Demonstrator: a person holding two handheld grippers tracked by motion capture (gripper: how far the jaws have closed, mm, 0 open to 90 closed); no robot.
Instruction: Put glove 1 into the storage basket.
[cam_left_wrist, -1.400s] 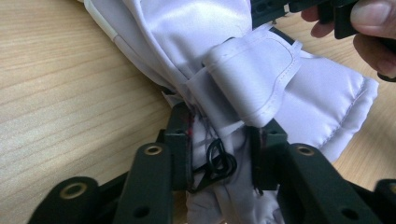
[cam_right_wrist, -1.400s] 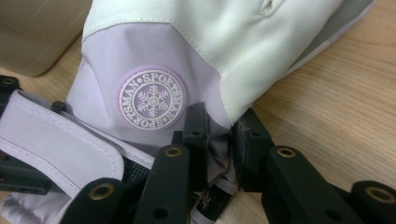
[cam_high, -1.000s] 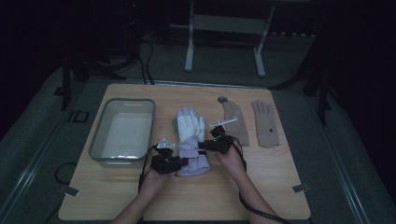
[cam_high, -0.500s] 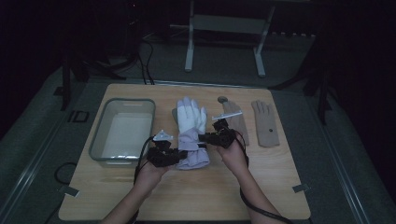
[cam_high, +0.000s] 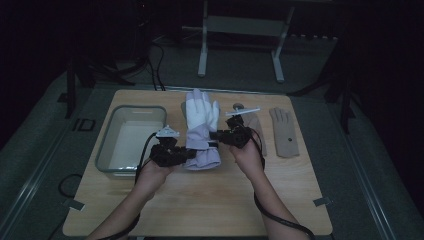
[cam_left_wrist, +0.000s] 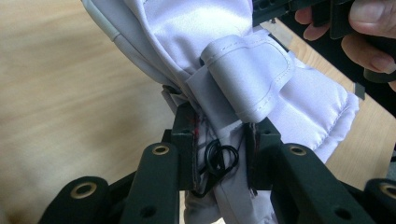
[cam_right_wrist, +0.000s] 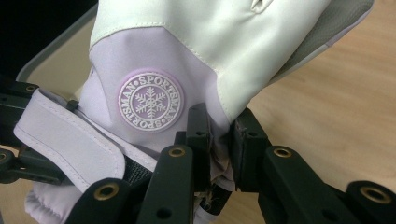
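— Left gripper (cam_high: 186, 154) first: what is it doing?

— Its jaws are pinching the cuff edge of the white and lilac ski glove (cam_high: 201, 129), on the side facing the clear plastic bin (cam_high: 131, 138). In the left gripper view the pads are pressing a fold of lilac fabric just under the wrist strap (cam_left_wrist: 250, 74), with a small black loop (cam_left_wrist: 221, 156) sitting between them.

— Is the bin crowding it?

— The bin's near wall is lying just beside that hand, so room on that side is tight. Bare wooden table (cam_high: 200, 205) is stretching toward the person's edge, and that is giving open space.

— And the glove itself?

— It is hanging between the two grippers over the middle of the table, fingers pointing toward the far edge. I cannot tell whether its fingertips are touching the wood.

— Right gripper (cam_high: 220, 135)?

— Clamped on the opposite cuff edge, next to the round snowflake badge (cam_right_wrist: 150, 101).

— Further right?

— One tan glove (cam_high: 256, 131) is lying partly behind the right hand, near it. Another tan glove (cam_high: 284, 131) is lying well apart, close to the table's right edge.
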